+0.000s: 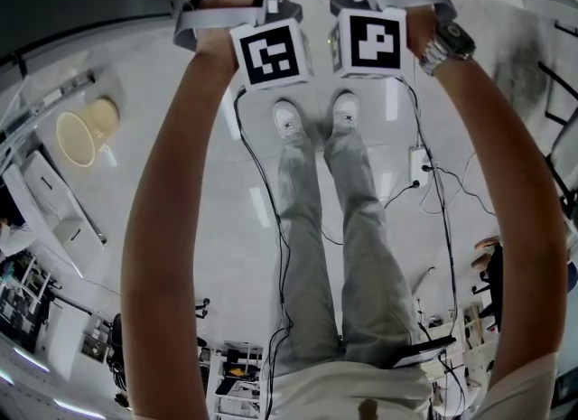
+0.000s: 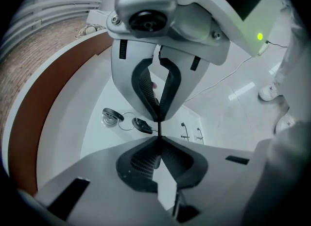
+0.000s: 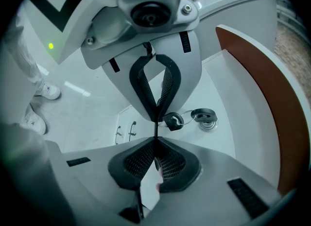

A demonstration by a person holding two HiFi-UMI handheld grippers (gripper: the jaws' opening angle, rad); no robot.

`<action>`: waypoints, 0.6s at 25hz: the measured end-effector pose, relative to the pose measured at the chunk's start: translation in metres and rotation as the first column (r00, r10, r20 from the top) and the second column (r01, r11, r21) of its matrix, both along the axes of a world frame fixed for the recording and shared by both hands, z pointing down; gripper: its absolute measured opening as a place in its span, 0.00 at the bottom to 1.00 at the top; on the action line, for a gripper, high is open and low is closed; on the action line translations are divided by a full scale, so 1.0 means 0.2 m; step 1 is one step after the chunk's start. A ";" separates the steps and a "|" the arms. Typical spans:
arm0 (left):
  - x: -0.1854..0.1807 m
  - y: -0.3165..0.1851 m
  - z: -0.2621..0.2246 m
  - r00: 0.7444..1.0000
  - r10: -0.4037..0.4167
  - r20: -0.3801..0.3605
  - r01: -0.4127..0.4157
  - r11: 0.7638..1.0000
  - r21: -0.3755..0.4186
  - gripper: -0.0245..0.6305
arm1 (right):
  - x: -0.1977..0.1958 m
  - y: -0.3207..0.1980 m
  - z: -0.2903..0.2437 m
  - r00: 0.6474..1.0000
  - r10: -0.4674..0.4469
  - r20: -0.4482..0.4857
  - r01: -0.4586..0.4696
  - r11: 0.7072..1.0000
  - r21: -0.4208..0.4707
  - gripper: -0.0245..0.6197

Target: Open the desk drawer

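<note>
In the left gripper view my left gripper is shut, its tips against a glossy white panel that mirrors the gripper back. A lock with a key and ring sits in that panel just left of the tips, with a dark key fob hanging from it. In the right gripper view my right gripper is also shut against the same white panel, and the lock and fob lie just right of its tips. Nothing shows between either pair of pads. In the head view only the marker cubes show; the jaws are hidden.
A brown wooden desk edge curves above the white panel. Two small dark handles show low on it. The person's legs and white shoes stand on the pale floor, with cables and a power strip.
</note>
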State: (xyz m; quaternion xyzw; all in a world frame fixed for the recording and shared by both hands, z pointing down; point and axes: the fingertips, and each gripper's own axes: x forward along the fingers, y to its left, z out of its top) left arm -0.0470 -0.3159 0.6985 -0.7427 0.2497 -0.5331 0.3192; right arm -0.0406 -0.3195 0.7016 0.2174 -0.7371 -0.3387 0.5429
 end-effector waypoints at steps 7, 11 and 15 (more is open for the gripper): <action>-0.01 0.09 0.00 1.000 -0.002 0.006 0.002 1.000 -0.008 0.07 | -0.01 0.09 0.00 1.000 -0.011 -0.005 0.011 1.000 0.006 0.10; -0.01 0.10 0.01 1.000 0.002 0.004 -0.002 1.000 -0.028 0.07 | -0.01 0.10 0.01 1.000 -0.019 -0.010 0.019 1.000 -0.006 0.10; -0.01 0.15 0.04 1.000 0.022 0.012 -0.022 0.999 -0.040 0.07 | 0.00 0.16 0.03 0.999 -0.039 -0.020 0.038 0.999 -0.025 0.10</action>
